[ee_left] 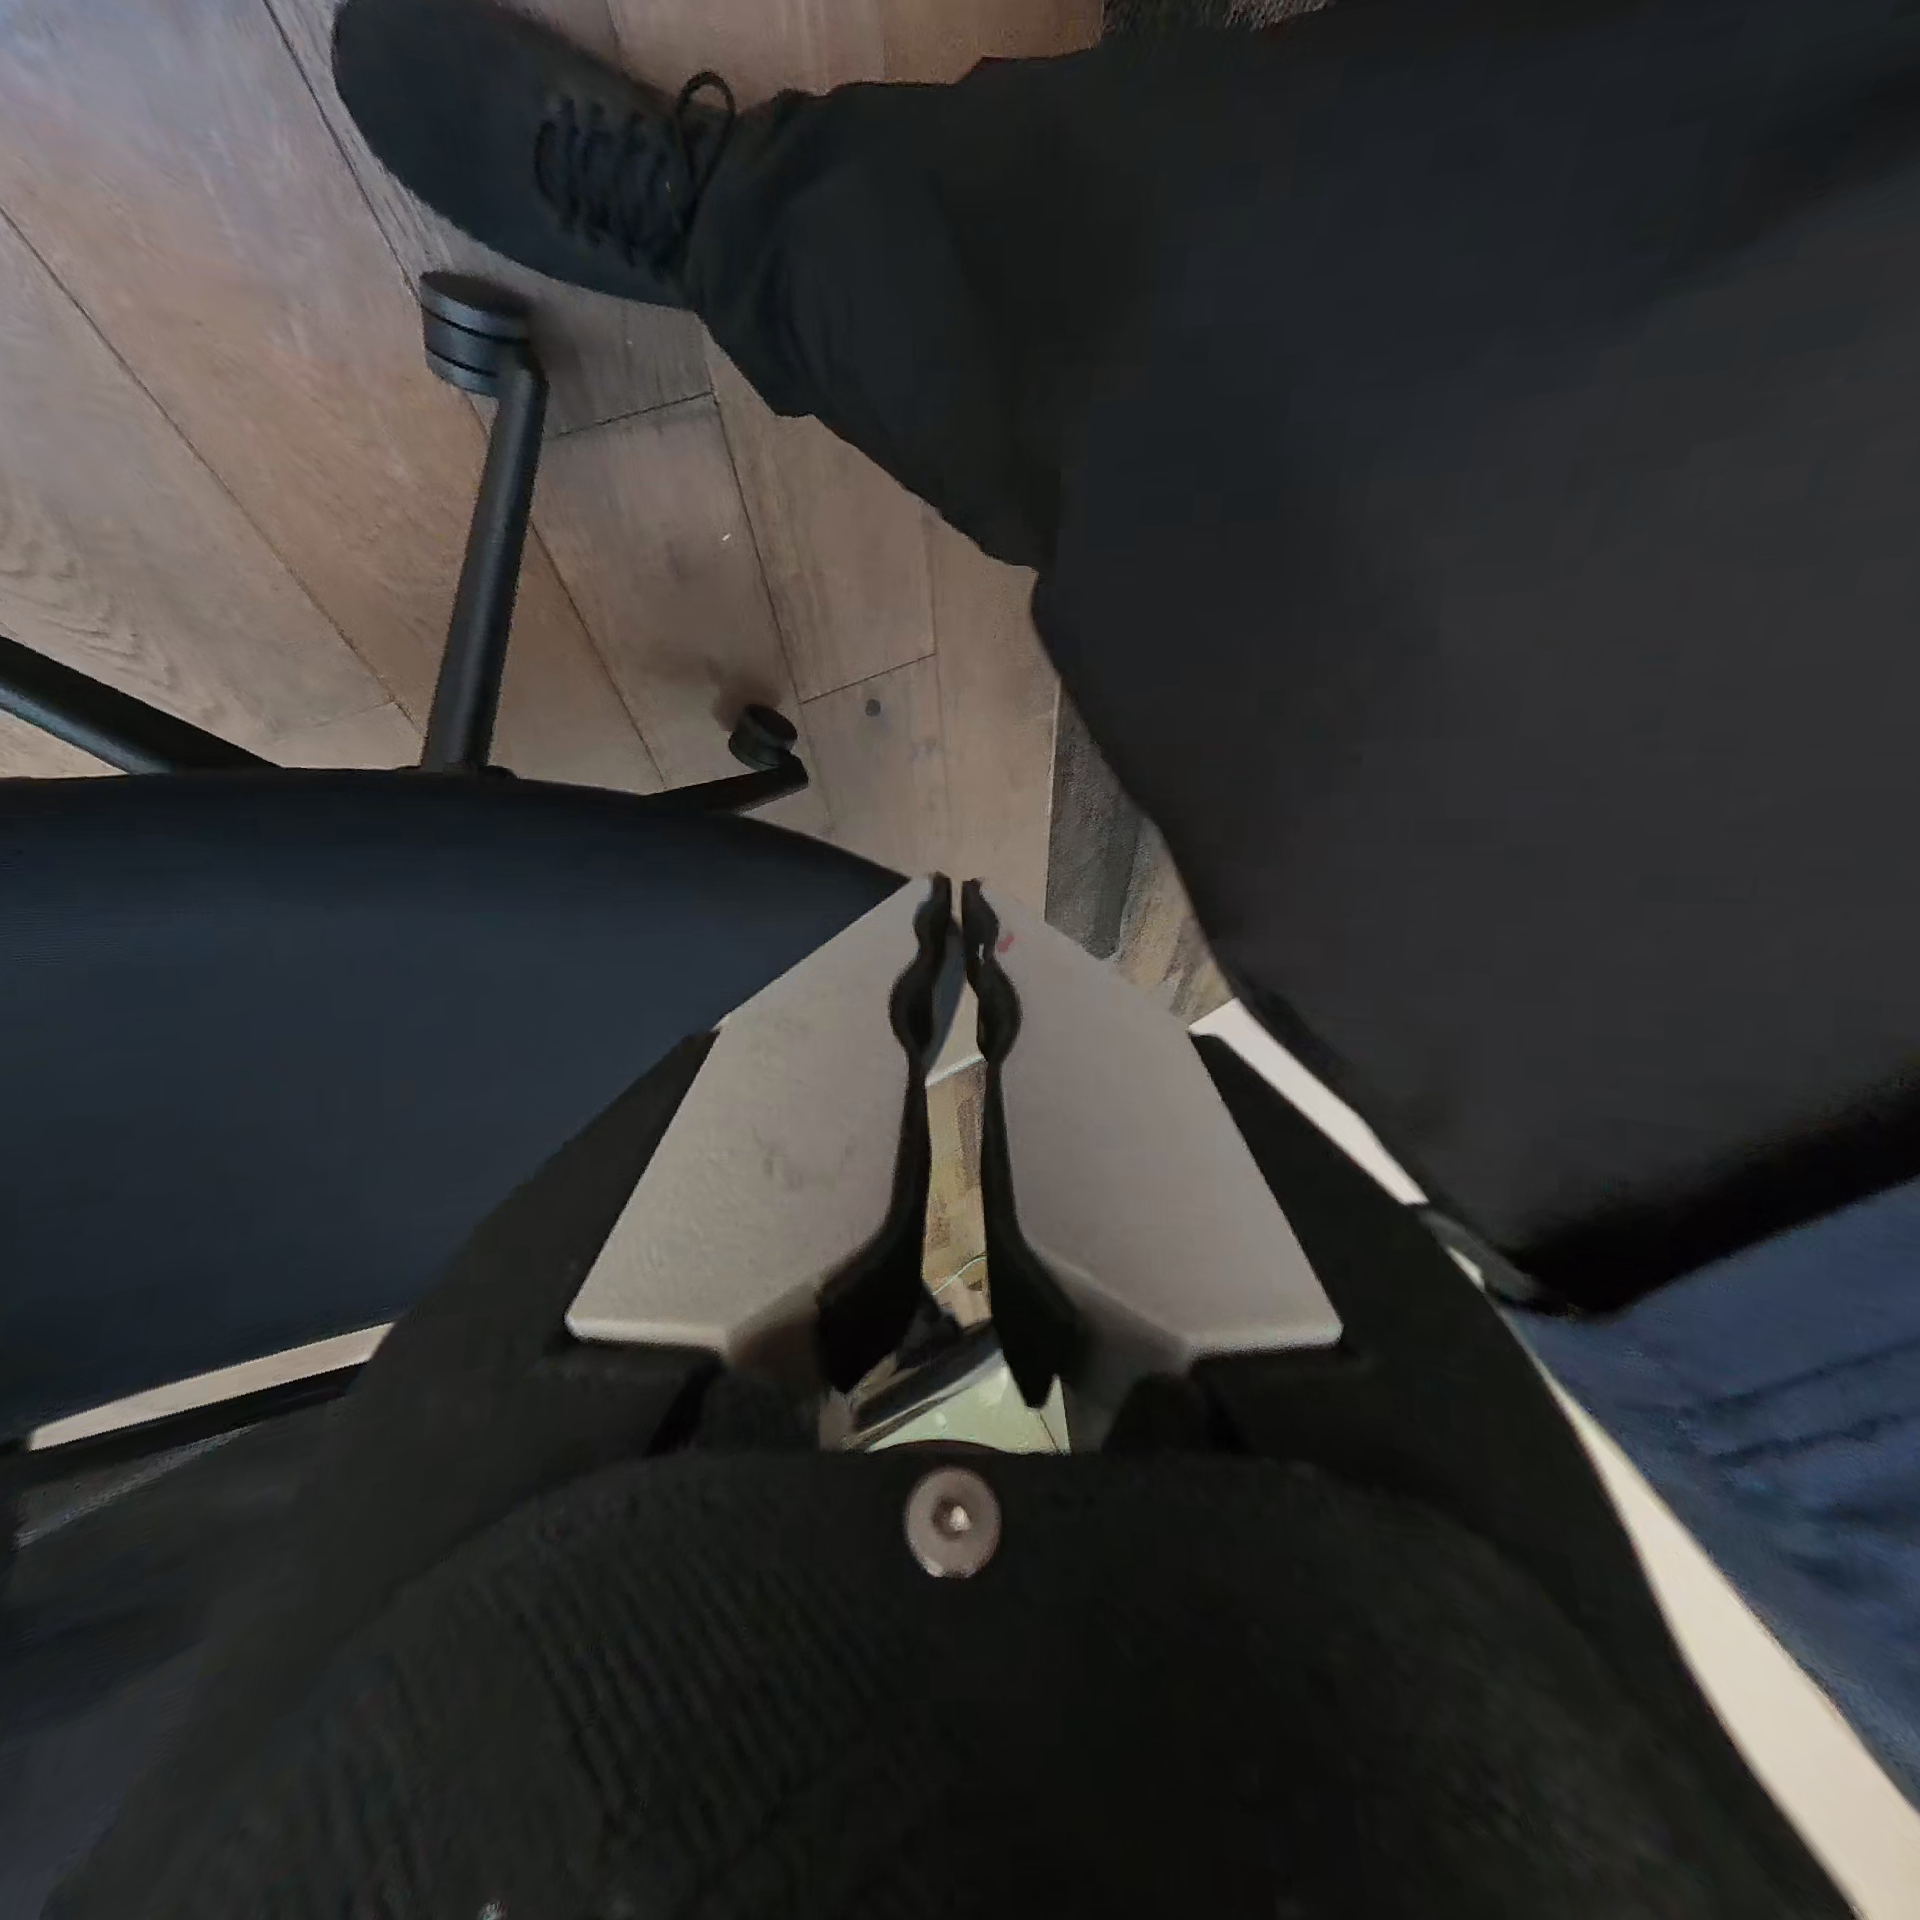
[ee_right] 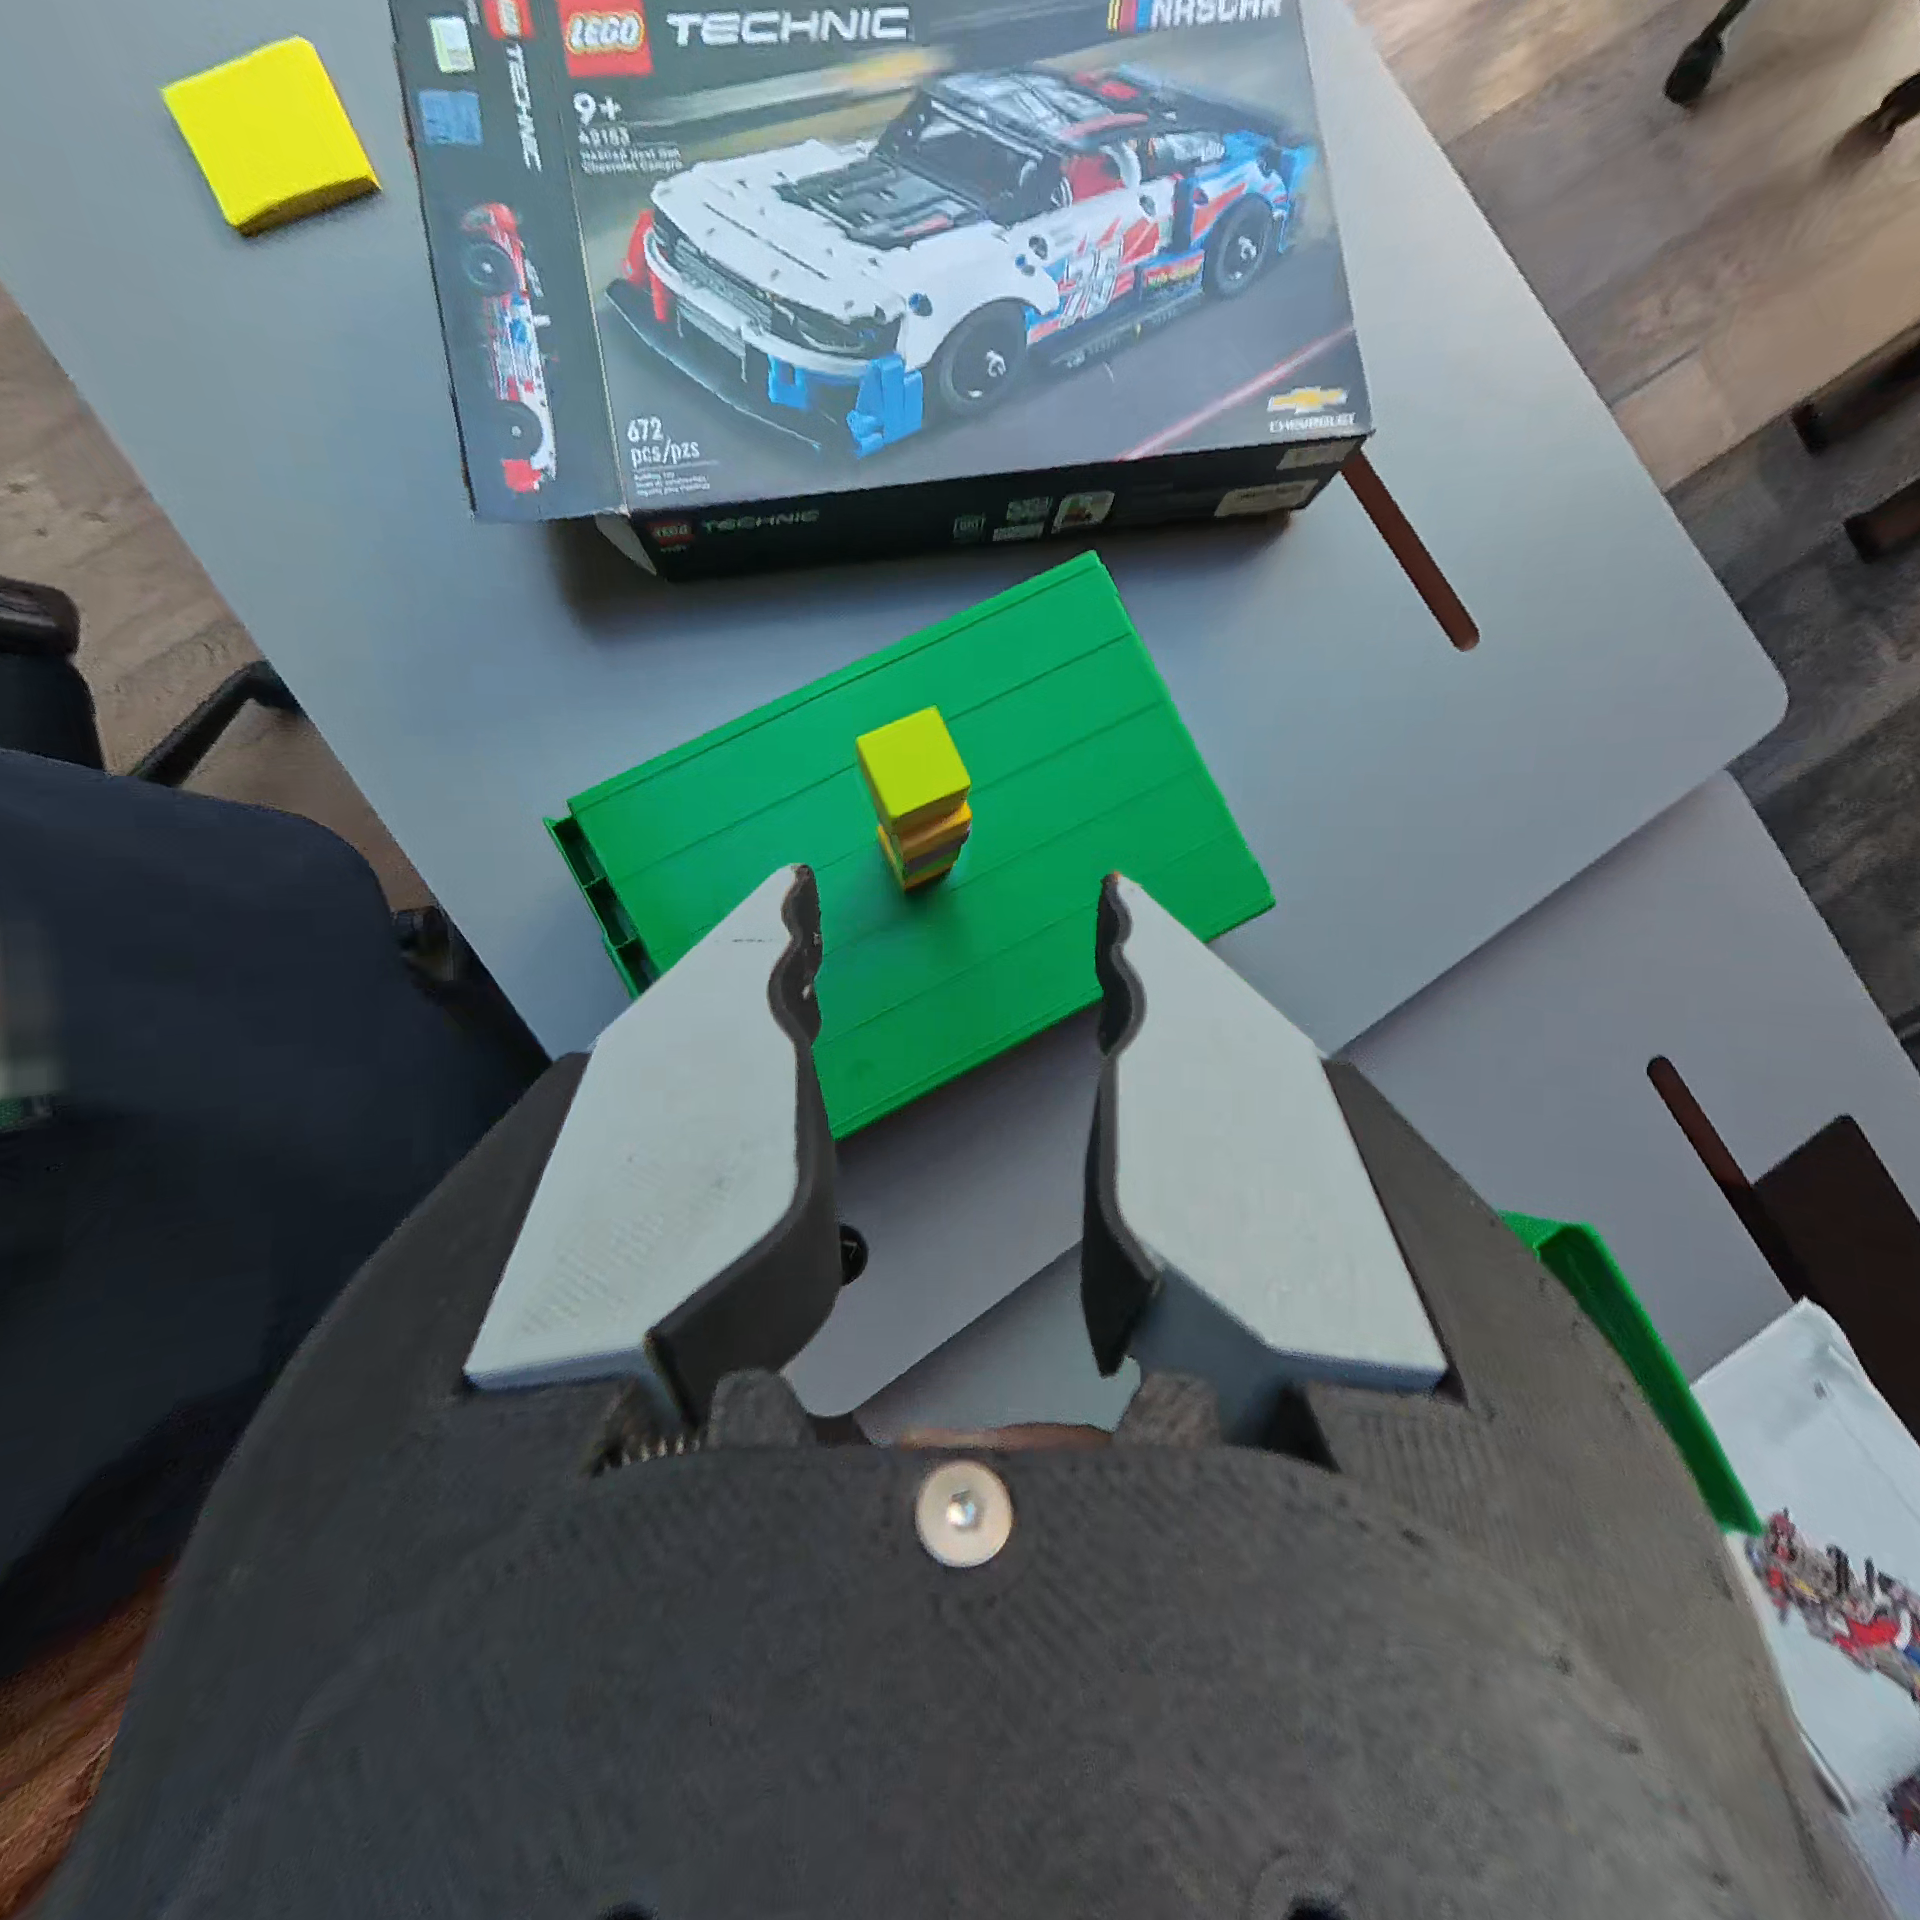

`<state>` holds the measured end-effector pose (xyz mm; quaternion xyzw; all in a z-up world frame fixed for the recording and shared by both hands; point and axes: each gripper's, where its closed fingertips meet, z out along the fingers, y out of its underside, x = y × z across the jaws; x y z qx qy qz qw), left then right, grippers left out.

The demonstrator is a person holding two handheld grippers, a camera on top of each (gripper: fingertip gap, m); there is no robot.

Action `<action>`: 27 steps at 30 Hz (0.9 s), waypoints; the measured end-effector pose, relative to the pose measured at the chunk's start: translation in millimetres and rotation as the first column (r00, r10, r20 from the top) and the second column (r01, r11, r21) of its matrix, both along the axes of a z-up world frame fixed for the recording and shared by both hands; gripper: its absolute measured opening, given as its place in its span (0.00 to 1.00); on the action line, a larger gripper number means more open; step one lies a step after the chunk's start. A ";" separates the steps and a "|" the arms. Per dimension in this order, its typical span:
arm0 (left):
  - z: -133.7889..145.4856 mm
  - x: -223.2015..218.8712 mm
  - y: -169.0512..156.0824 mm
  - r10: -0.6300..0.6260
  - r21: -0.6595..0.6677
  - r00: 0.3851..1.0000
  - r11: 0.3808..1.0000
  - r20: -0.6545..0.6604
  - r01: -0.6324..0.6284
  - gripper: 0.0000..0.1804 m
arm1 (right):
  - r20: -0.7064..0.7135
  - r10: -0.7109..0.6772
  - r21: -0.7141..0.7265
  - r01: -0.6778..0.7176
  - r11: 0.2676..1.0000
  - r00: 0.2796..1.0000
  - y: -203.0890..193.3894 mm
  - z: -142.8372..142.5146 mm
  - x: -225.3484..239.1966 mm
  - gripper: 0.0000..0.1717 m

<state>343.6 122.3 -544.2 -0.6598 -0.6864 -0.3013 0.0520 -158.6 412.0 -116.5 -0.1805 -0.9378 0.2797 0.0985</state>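
Observation:
My right gripper [ee_right: 956,883] is open and empty, with its fingers spread over the near part of a green ribbed board [ee_right: 1039,707] on the grey table [ee_right: 312,416]. A small stack of blocks [ee_right: 914,800], topped by a yellow-green one, stands upright on the board just beyond the fingertips, free of both pads. My left gripper [ee_left: 957,894] is shut with nothing between its fingers. It points down at the wooden floor [ee_left: 208,416], beside a dark chair seat [ee_left: 364,987] and a person's leg in black trousers [ee_left: 1351,520].
A large toy-car box [ee_right: 883,260] lies behind the board, with a yellow pad [ee_right: 270,135] at the far left. Another green part [ee_right: 1621,1351] and a white bag of pieces [ee_right: 1849,1558] lie at the right. A black shoe [ee_left: 540,156] and chair legs [ee_left: 488,540] are on the floor. About 70 cm separates my left fingertips from my right.

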 end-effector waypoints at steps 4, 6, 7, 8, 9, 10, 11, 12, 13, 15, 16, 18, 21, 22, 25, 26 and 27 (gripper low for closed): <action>-13.5 14.6 -34.9 -0.012 0.009 1.000 1.000 0.018 0.012 0.00 | 0.055 -0.113 0.049 0.111 0.993 0.992 20.7 -18.2 26.4 0.27; -18.2 19.2 -46.8 0.011 0.019 0.999 1.000 0.039 -0.012 0.00 | 0.107 -0.213 0.060 0.208 0.976 0.971 30.8 -29.6 36.7 0.28; -20.3 20.4 -51.6 0.023 0.022 0.999 0.999 0.047 -0.024 0.00 | 0.122 -0.252 0.064 0.245 0.967 0.960 34.9 -34.2 41.9 0.30; -21.8 20.5 -55.4 0.032 0.026 0.998 0.999 0.053 -0.034 0.00 | 0.128 -0.289 0.070 0.282 0.957 0.949 39.0 -38.0 46.1 0.31; -22.9 19.7 -58.1 0.038 0.032 0.998 0.999 0.056 -0.040 0.00 | 0.126 -0.327 0.076 0.319 0.945 0.937 43.8 -41.2 49.1 0.31; -23.6 18.2 -60.1 0.039 0.037 0.998 0.998 0.057 -0.041 0.00 | 0.123 -0.366 0.077 0.358 0.930 0.923 48.4 -43.8 51.1 0.31; -23.6 16.1 -61.7 0.034 0.041 0.998 0.998 0.055 -0.036 0.00 | 0.128 -0.407 0.074 0.401 0.913 0.904 52.9 -46.5 53.0 0.31; -23.1 13.0 -62.6 0.024 0.045 0.998 0.999 0.050 -0.026 0.00 | 0.147 -0.451 0.069 0.445 0.893 0.880 57.4 -50.0 55.2 0.31; -22.4 9.3 -63.6 0.009 0.048 0.999 0.999 0.042 -0.011 0.00 | 0.177 -0.496 0.066 0.492 0.868 0.850 62.4 -55.0 57.5 0.31; -20.9 -0.2 -65.7 -0.023 0.047 1.000 0.999 0.021 0.022 0.01 | 0.256 -0.569 0.067 0.573 0.817 0.781 71.7 -69.0 61.8 0.33; -19.5 -5.5 -65.6 -0.026 0.050 1.000 0.998 0.015 0.025 0.01 | 0.295 -0.591 0.061 0.603 0.796 0.751 75.1 -76.1 62.4 0.33; -16.2 -16.4 -64.9 -0.006 0.048 1.000 0.999 0.003 0.006 0.02 | 0.343 -0.625 0.064 0.646 0.760 0.701 84.7 -89.6 59.4 0.30; -12.4 -28.9 -63.4 0.050 0.021 0.999 0.999 -0.021 -0.049 0.02 | 0.308 -0.679 0.123 0.679 0.723 0.667 109.7 -105.5 45.0 0.25; -11.7 -29.1 -61.9 0.063 0.010 0.998 0.998 -0.018 -0.063 0.02 | 0.279 -0.690 0.138 0.683 0.717 0.668 117.6 -107.8 37.5 0.24; -11.0 -18.6 -55.1 0.075 -0.039 0.997 0.996 0.022 -0.074 0.02 | 0.205 -0.682 0.147 0.667 0.731 0.702 133.3 -109.2 11.0 0.23; -10.0 -14.0 -50.5 0.086 -0.052 0.995 0.995 0.040 -0.084 0.02 | 0.194 -0.665 0.139 0.650 0.747 0.721 135.5 -109.4 2.2 0.22; -8.3 -11.2 -44.3 0.118 -0.061 0.992 0.992 0.053 -0.115 0.02 | 0.190 -0.642 0.129 0.629 0.767 0.743 136.9 -110.0 -6.5 0.22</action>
